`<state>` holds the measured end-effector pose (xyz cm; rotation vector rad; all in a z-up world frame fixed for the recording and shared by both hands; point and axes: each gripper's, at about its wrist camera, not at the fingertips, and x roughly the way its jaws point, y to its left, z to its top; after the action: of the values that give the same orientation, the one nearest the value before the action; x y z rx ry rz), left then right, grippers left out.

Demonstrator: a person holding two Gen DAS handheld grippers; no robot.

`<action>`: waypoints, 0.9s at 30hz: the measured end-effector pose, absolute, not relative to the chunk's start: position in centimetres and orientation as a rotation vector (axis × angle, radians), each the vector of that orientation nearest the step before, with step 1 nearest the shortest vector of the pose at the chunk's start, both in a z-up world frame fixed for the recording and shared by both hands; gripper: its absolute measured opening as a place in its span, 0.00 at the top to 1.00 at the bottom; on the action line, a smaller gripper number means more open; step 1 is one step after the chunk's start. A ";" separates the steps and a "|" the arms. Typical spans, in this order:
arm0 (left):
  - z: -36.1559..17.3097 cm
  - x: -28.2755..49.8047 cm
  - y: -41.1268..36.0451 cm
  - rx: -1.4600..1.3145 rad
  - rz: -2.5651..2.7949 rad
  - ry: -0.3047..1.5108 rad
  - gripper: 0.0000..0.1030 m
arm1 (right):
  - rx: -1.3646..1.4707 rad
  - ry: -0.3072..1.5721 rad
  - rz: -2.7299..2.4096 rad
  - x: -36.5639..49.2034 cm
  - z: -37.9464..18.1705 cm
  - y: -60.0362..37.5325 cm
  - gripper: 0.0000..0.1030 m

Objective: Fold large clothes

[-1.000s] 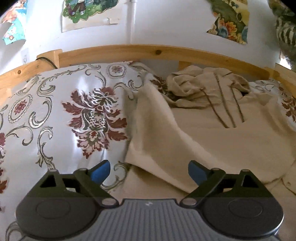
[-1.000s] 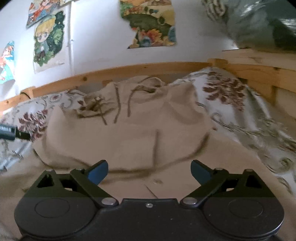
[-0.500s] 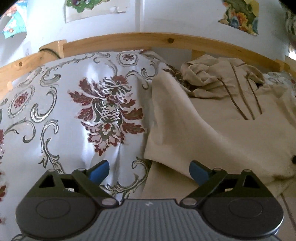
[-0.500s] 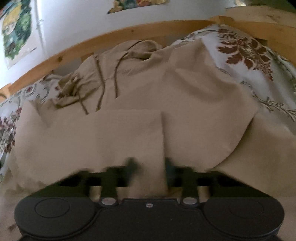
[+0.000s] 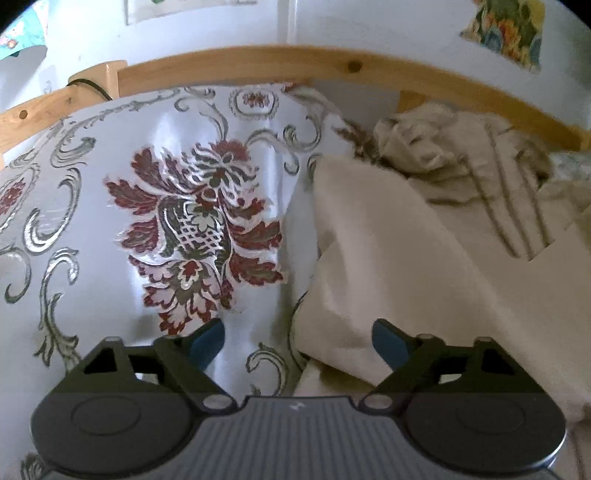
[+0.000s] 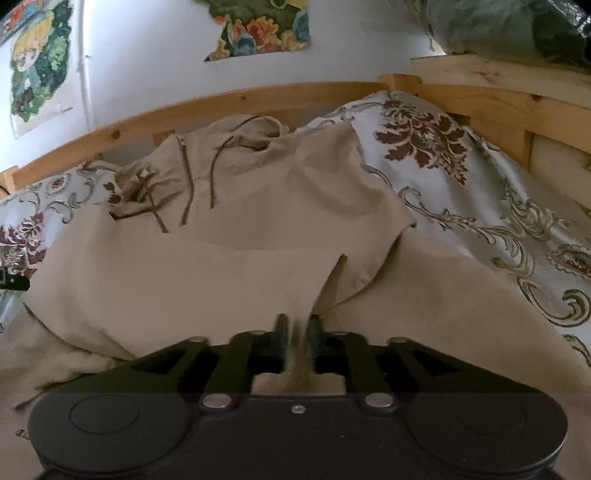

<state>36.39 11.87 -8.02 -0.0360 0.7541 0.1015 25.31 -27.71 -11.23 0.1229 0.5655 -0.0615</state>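
A beige hooded sweatshirt (image 6: 229, 266) lies spread on the bed, hood and drawstrings toward the headboard. My right gripper (image 6: 298, 336) is shut on a pinch of its near edge, and the cloth rises in a ridge from the jaws. In the left wrist view the sweatshirt (image 5: 424, 258) fills the right side, its folded left edge lying on the floral bedspread (image 5: 110, 258). My left gripper (image 5: 297, 341) is open and empty, just above that edge, with the right fingertip (image 5: 388, 339) over the cloth.
A wooden bed frame (image 6: 236, 99) runs along the back and the right side (image 6: 498, 107). The wall behind carries several paper posters (image 6: 258, 29). A dark green bundle (image 6: 517, 26) sits on the upper right rail.
My right gripper went from open to shut on the sweatshirt's near edge and lifted it a little. My left gripper moved left toward the bedspread and stayed open.
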 end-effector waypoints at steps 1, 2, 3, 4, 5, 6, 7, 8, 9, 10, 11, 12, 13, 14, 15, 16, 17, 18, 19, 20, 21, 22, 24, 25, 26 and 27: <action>-8.4 36.8 11.7 -0.017 0.118 0.769 0.19 | 0.117 0.565 -0.063 25.4 -11.2 -27.7 0.73; -8.8 37.3 11.4 0.002 0.126 0.783 0.19 | 0.112 0.565 -0.061 25.4 -11.1 -27.6 0.69; -9.2 37.5 11.3 0.011 0.123 0.788 0.18 | 0.105 0.565 -0.059 25.3 -11.0 -27.5 0.66; -9.4 37.6 11.3 0.011 0.120 0.785 0.16 | 0.094 0.567 -0.057 25.1 -10.9 -27.4 0.60; -9.4 37.4 11.3 0.002 0.122 0.775 0.16 | 0.081 0.567 -0.055 24.9 -10.8 -27.3 0.53; -9.3 37.1 11.4 -0.020 0.128 0.758 0.14 | 0.073 0.566 -0.052 24.6 -10.7 -27.3 0.50; -9.1 36.7 11.5 -0.041 0.130 0.746 0.12 | 0.070 0.565 -0.046 24.3 -10.6 -27.2 0.45; -8.9 36.1 11.6 -0.071 0.129 0.730 0.10 | 0.066 0.563 -0.037 24.0 -10.6 -27.2 0.39; -8.6 35.4 11.6 -0.100 0.122 0.707 0.06 | 0.058 0.562 -0.030 23.8 -10.6 -27.1 0.36; -8.2 34.8 11.6 -0.114 0.109 0.684 0.03 | 0.044 0.558 -0.027 23.6 -10.6 -27.0 0.30; -8.0 34.3 11.4 -0.110 0.092 0.664 0.02 | 0.031 0.551 -0.021 23.5 -10.6 -26.9 0.27; -7.8 33.8 10.9 -0.088 0.072 0.655 0.02 | 0.021 0.546 -0.016 23.4 -10.6 -26.8 0.25; -7.8 33.5 10.3 -0.055 0.054 0.657 0.02 | 0.011 0.542 -0.010 23.5 -10.7 -26.7 0.23; -7.9 33.4 9.9 -0.028 0.048 0.662 0.02 | 0.011 0.539 -0.005 23.6 -10.8 -26.6 0.23; -8.2 33.5 9.3 0.009 0.062 0.678 0.02 | 0.024 0.530 0.002 23.8 -10.8 -26.6 0.22; -8.7 33.9 8.9 0.037 0.091 0.702 0.02 | 0.052 0.513 0.006 23.9 -10.8 -26.6 0.18; -9.2 34.4 8.7 0.057 0.118 0.729 0.02 | 0.073 0.501 0.001 24.1 -10.9 -26.5 0.17; -10.0 35.1 8.6 0.076 0.149 0.770 0.02 | 0.078 0.499 -0.011 24.4 -11.1 -26.4 0.16; -10.6 35.7 8.7 0.088 0.173 0.799 0.01 | 0.059 0.512 -0.028 25.0 -11.5 -26.2 0.17; -11.1 36.2 8.9 0.092 0.203 0.820 0.01 | 0.032 0.539 -0.046 25.5 -12.0 -26.0 0.17; -11.3 36.6 9.2 0.071 0.223 0.828 0.01 | 0.004 0.581 -0.066 26.2 -12.7 -25.9 0.19; -11.3 36.5 9.4 0.047 0.228 0.827 0.01 | -0.017 0.636 -0.085 26.7 -13.6 -26.0 0.19; -11.0 36.2 9.5 0.020 0.232 0.822 0.02 | -0.003 0.653 -0.075 26.8 -14.3 -26.6 0.19; -10.8 35.8 9.4 0.017 0.232 0.819 0.02 | -0.005 0.648 -0.080 26.6 -14.2 -26.8 0.19; -10.6 35.3 9.4 0.012 0.231 0.812 0.02 | -0.012 0.635 -0.087 26.2 -13.9 -26.9 0.19; -10.2 34.5 9.4 0.001 0.225 0.799 0.01 | -0.009 0.618 -0.087 25.7 -13.5 -27.2 0.19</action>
<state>34.48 9.35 -10.23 0.0013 0.7994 0.2254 25.67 -27.16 -13.50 -0.0094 0.6176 -0.0867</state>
